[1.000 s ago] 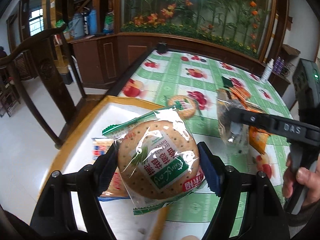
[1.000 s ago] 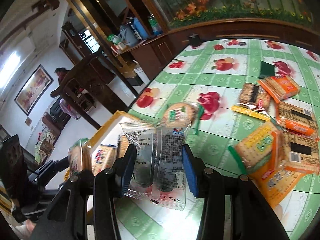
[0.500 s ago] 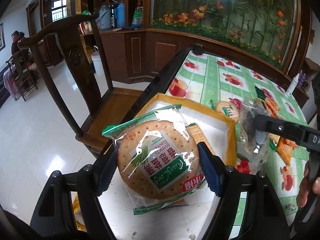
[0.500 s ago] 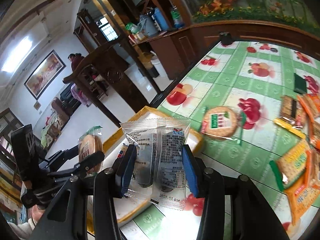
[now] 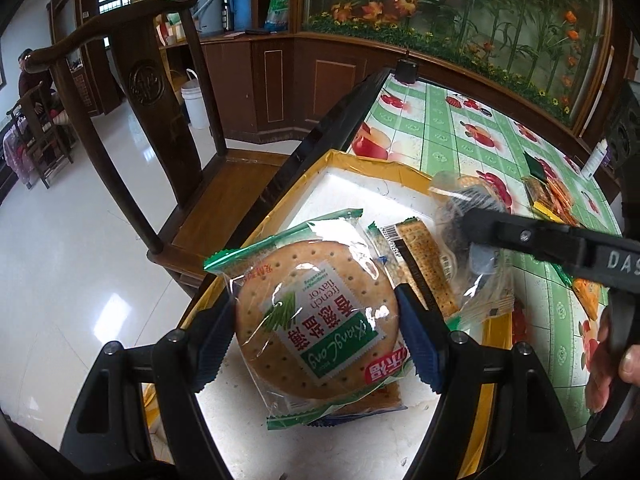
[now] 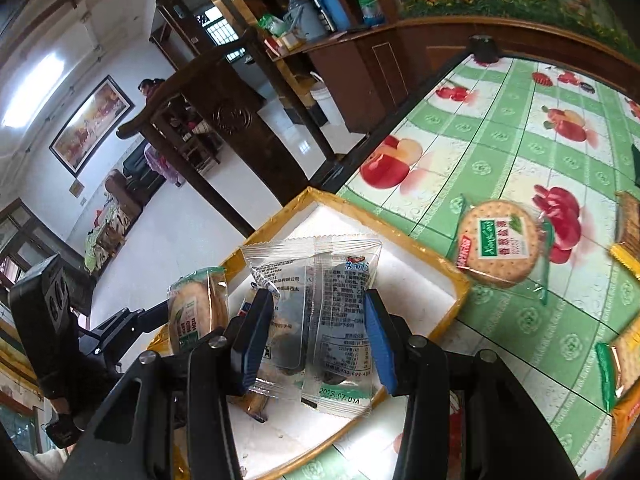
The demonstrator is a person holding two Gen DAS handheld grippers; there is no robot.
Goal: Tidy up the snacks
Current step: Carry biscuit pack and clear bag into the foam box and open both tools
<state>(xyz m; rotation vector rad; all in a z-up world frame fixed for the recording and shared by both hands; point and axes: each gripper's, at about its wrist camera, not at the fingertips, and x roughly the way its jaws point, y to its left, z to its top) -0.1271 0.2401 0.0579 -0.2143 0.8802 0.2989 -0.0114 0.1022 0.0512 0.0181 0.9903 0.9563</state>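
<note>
Mid drop-off, both loads over the tray (image 5: 360,160). Left gripper (image 5: 316,334) clamped on the round cracker pack (image 5: 312,320), right gripper (image 6: 312,336) pinching a clear snack packet (image 6: 320,300). Next up, probably: lower, ease open. Wrappers glossy, crinkly. More crackers (image 6: 498,242) out at 2 o'clock on the tablecloth (image 6: 500,152).

A dark wooden chair (image 5: 132,92) stands beside the table's left edge, a white bucket (image 5: 195,101) on the floor behind it.
</note>
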